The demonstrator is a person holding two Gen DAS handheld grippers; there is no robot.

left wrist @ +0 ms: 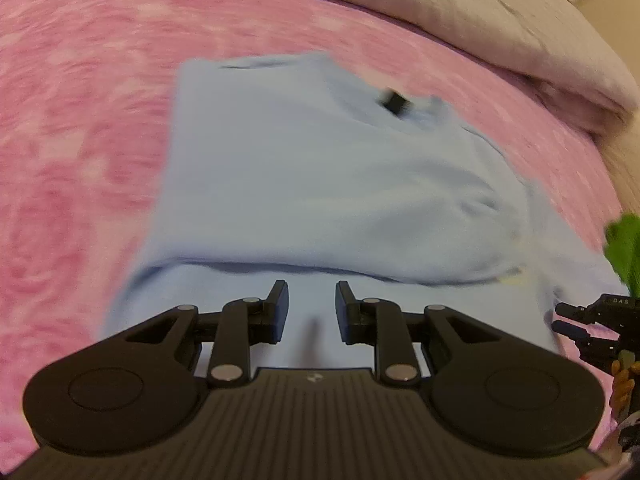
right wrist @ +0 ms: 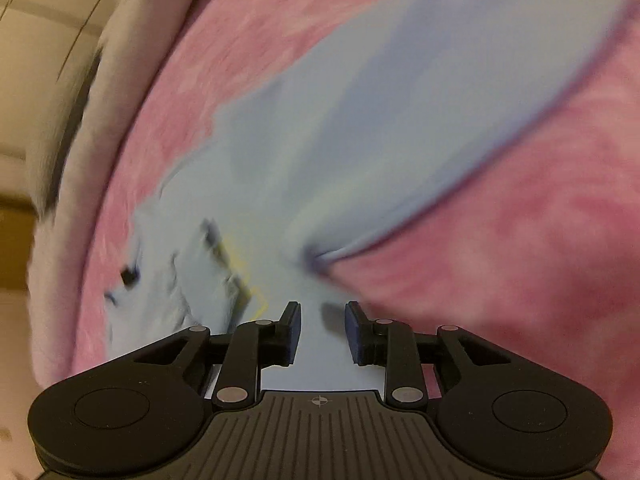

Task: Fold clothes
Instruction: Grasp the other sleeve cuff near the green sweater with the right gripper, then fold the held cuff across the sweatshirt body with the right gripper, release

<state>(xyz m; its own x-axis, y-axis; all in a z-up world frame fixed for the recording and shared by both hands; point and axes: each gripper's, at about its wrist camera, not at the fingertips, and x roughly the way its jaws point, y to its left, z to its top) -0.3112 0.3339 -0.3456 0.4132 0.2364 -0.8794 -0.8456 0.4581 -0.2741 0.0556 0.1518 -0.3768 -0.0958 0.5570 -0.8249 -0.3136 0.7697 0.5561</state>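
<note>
A light blue shirt (left wrist: 320, 184) lies partly folded on the pink bedspread (left wrist: 80, 140), with a black label (left wrist: 394, 102) at its collar. My left gripper (left wrist: 311, 308) is open and empty just above the shirt's near part. My right gripper (right wrist: 322, 332) is open and empty over the shirt (right wrist: 360, 128); a folded flap with a yellow print (right wrist: 240, 276) lies to its left. The right gripper also shows at the right edge of the left wrist view (left wrist: 588, 328). Both views are blurred.
A pale grey-pink duvet (left wrist: 500, 28) is bunched along the bed's far side and also shows in the right wrist view (right wrist: 80, 128). Something green (left wrist: 624, 248) shows at the right edge. Pink bedspread (right wrist: 520, 260) surrounds the shirt.
</note>
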